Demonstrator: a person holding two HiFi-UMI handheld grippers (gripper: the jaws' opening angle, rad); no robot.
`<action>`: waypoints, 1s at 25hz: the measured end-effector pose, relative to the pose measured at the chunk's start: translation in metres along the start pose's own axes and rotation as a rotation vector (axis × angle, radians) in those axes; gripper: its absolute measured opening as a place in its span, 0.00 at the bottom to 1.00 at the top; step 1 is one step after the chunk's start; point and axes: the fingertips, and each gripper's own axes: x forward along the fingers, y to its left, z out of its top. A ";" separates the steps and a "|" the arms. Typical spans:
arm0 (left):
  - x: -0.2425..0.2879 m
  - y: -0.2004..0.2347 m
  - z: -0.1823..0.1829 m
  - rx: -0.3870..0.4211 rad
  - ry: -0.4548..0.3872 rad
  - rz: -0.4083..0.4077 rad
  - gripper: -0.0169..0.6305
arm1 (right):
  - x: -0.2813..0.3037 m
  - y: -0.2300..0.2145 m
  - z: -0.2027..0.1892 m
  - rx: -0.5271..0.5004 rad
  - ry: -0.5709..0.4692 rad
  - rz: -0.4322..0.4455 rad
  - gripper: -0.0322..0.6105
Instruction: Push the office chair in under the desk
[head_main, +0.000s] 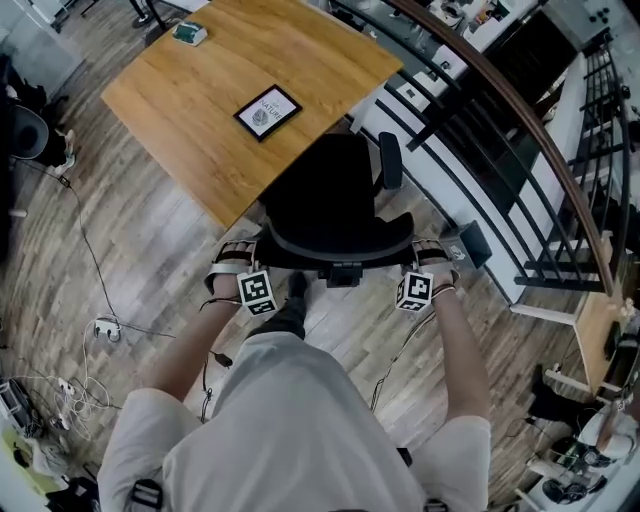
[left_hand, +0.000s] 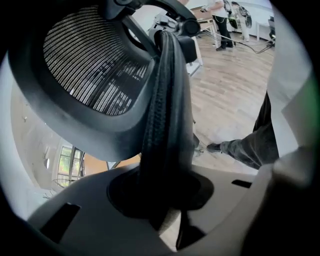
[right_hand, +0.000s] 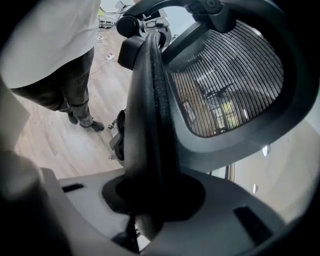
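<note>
- Wood-plank floor (head_main: 150, 250) all round, with loose cables (head_main: 88, 240) trailing at the left.
- One wooden desk (head_main: 200, 90), seen from above, with a corner pointing toward the person.
- Two items on the desk, well apart: one black-framed card (head_main: 267, 111) near the middle and one small green-and-white box (head_main: 189, 33) at the far corner.
- One black office chair (head_main: 330, 200), front of the seat tucked beneath the desk's near edge, mesh backrest outside it on the person's side.
- One armrest (head_main: 390, 160) in sight, on the side nearest the dark railing (head_main: 500, 150).
- Two grippers, one in each hand, at opposite ends of the backrest's top.
- Left gripper (head_main: 240, 258): jaws drawn partway in and clamped on the backrest's padded rim (left_hand: 165, 125), mesh panel (left_hand: 95, 65) just beside it.
- Right gripper (head_main: 428, 256): likewise partway in and pinching the padded rim (right_hand: 150, 125) at the other end.
- One shoe (head_main: 297, 285) planted on the floor just behind the chair, between the two grippers.
</note>
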 end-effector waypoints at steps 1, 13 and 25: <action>0.003 0.006 -0.002 -0.009 0.003 0.000 0.18 | 0.007 -0.009 0.001 -0.010 -0.006 0.001 0.17; 0.039 0.060 -0.014 -0.084 0.045 -0.003 0.17 | 0.071 -0.090 0.006 -0.094 -0.068 -0.002 0.17; 0.056 0.087 -0.005 -0.178 0.107 0.011 0.16 | 0.113 -0.150 -0.003 -0.192 -0.147 -0.004 0.17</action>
